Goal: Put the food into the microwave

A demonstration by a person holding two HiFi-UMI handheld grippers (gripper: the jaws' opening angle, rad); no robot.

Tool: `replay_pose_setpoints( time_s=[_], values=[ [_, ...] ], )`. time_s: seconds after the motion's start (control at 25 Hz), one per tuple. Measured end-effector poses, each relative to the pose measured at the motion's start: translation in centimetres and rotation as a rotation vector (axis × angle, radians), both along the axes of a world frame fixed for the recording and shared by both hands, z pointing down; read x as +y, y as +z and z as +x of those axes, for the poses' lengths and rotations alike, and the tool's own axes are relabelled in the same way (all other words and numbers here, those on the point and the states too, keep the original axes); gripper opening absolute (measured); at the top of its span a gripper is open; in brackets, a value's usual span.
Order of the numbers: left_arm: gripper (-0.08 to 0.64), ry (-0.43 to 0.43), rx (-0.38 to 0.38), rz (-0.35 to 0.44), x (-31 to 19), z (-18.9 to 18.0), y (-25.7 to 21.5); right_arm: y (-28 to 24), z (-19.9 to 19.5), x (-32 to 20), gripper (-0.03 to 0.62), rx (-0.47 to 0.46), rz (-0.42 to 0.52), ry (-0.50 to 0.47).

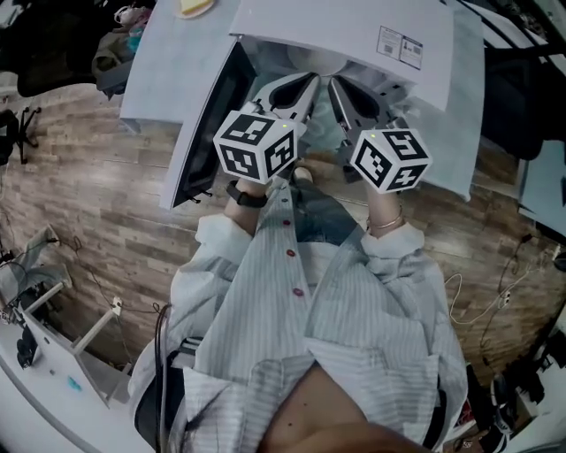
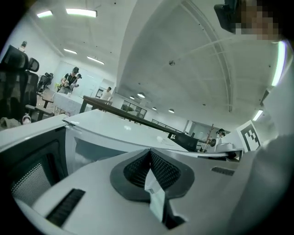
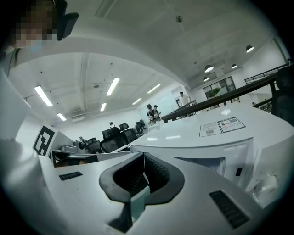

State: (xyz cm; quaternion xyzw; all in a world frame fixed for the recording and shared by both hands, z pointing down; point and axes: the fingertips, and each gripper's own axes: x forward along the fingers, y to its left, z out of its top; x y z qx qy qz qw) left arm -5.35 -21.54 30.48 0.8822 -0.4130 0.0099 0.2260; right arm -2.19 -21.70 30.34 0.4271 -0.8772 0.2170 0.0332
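A white microwave [image 1: 354,35] stands on the table with its door [image 1: 208,115] swung open to the left. Both grippers are held up in front of its opening. My left gripper [image 1: 301,88] is shut on a thin pale strip [image 2: 154,188], which looks like the edge of a translucent food package [image 1: 323,119] hanging between the two grippers. My right gripper [image 1: 345,93] is shut on another thin edge [image 3: 139,199] of it. The rest of the package is hidden in both gripper views. The microwave body [image 2: 105,133] [image 3: 220,142] lies just ahead of the jaws.
The white table [image 1: 164,53] carries a yellowish item [image 1: 195,7] at its far edge. A wooden floor [image 1: 88,203] lies on both sides. A white desk [image 1: 53,354] stands at the lower left, with cables [image 1: 495,301] at the right. People and office chairs are far off.
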Motion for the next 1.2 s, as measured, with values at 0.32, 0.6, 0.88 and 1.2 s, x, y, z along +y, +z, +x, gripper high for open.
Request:
replay_pose_setpoints(
  time_s=[0.32,0.6,0.88,1.2],
  values=[
    [0.009,0.019,0.034,0.022,2.8,0.1,-2.0,-2.8,0.4,2.7,0.032,0.034,0.069,-0.029],
    [0.009,0.059,0.05,0.015,4.4,0.7,-1.6,-2.7,0.9,4.4,0.032,-0.009,0.05,-0.021],
    [0.009,0.087,0.049,0.011,4.8,1.3,-1.2,-2.0,1.5,5.0,0.032,-0.022,0.03,0.009],
    [0.009,0.105,0.053,0.013,4.7,1.4,-1.3,-2.0,1.6,5.0,0.032,-0.015,0.033,0.03]
  ],
)
